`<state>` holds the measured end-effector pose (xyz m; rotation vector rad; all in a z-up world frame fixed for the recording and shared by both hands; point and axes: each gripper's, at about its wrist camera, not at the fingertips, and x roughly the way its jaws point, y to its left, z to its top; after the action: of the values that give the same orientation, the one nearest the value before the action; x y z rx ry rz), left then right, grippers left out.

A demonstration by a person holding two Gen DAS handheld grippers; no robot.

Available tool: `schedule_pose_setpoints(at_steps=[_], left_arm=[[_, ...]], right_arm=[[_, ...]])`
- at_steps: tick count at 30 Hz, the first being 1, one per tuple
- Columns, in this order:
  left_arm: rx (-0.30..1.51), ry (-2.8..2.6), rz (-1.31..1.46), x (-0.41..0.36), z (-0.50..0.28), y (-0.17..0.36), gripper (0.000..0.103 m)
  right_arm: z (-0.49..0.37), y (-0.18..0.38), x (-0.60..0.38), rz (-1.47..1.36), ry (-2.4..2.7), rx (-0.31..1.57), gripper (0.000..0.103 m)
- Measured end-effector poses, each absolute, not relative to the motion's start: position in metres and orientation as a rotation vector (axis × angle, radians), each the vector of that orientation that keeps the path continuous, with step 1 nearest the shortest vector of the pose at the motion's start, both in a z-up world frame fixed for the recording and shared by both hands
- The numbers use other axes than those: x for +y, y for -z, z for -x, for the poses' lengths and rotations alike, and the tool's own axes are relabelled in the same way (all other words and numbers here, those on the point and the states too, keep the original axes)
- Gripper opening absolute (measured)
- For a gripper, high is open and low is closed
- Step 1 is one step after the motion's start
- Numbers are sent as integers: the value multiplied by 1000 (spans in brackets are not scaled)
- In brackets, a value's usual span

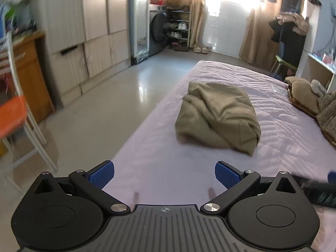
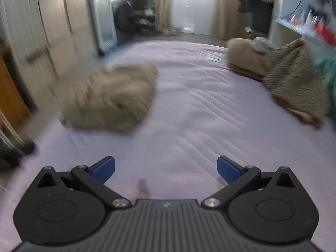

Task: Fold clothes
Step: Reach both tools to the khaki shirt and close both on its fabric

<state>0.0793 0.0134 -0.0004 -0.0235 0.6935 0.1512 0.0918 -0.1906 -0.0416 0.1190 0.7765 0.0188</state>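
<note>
- Right, the olive garment (image 1: 218,117) sits bundled in a compact fold on the bed (image 1: 159,168), near its left edge.
- Left claw (image 1: 164,175) gapes wide, empty; right claw (image 2: 166,170) likewise, gripping nothing, both well short of the cloth.
- Judged: this fold looks finished; next calls for another garment or tidying this one.
- No containers visible.

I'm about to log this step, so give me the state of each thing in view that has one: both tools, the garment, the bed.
left tool: open, empty, above the bed.
right tool: open, empty, above the bed.
olive garment: folded into a loose, wrinkled bundle, lying on the bed, touched by neither tool.
bed: covered with a lilac quilted spread, lying flat.
brown cushions: piled at the bed's right side.
</note>
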Motion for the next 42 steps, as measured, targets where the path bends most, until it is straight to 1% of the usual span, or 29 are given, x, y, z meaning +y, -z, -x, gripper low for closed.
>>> schedule_pose_setpoints(at_steps=[4, 8, 11, 16, 22, 23, 24, 25, 26, 27, 29, 31, 32, 33, 35, 39, 42], left_arm=[[718, -141, 75, 9, -127, 5, 103], [706, -190, 200, 21, -160, 17, 103], [720, -213, 252, 28, -178, 25, 103], [767, -217, 229, 24, -201, 42, 102], [790, -173, 187, 17, -217, 65, 100], [784, -159, 198, 17, -217, 66, 97], [779, -143, 210, 16, -217, 68, 88], [773, -127, 221, 16, -217, 69, 82], [764, -102, 222, 12, -215, 69, 62], [753, -74, 218, 7, -214, 70, 44], [725, -37, 169, -6, -211, 71, 30], [715, -24, 156, -10, -212, 73, 26], [715, -18, 175, -8, -212, 73, 24], [715, -13, 193, -6, -213, 74, 23], [715, -5, 195, -8, -213, 71, 22], [721, 9, 191, -12, -209, 63, 22], [728, 40, 175, -17, -191, 52, 22]], right_arm=[[-141, 31, -192, -175, -127, 759, 103], [-192, 40, -184, -179, -204, 786, 103], [-218, 51, -182, -252, -256, 811, 103], [-240, 76, -177, -359, -298, 884, 103], [-247, 100, -179, -352, -289, 961, 102], [-246, 101, -180, -356, -290, 955, 99], [-245, 101, -180, -361, -294, 950, 90], [-245, 99, -180, -361, -314, 949, 83], [-245, 97, -177, -350, -330, 952, 77], [-245, 95, -175, -337, -344, 953, 76], [-246, 92, -171, -295, -357, 953, 73], [-246, 91, -174, -297, -366, 953, 70], [-245, 90, -176, -297, -366, 949, 65], [-245, 89, -177, -295, -365, 945, 57], [-242, 85, -178, -278, -352, 935, 48], [-234, 73, -181, -266, -339, 923, 42], [-219, 64, -188, -269, -325, 923, 41]])
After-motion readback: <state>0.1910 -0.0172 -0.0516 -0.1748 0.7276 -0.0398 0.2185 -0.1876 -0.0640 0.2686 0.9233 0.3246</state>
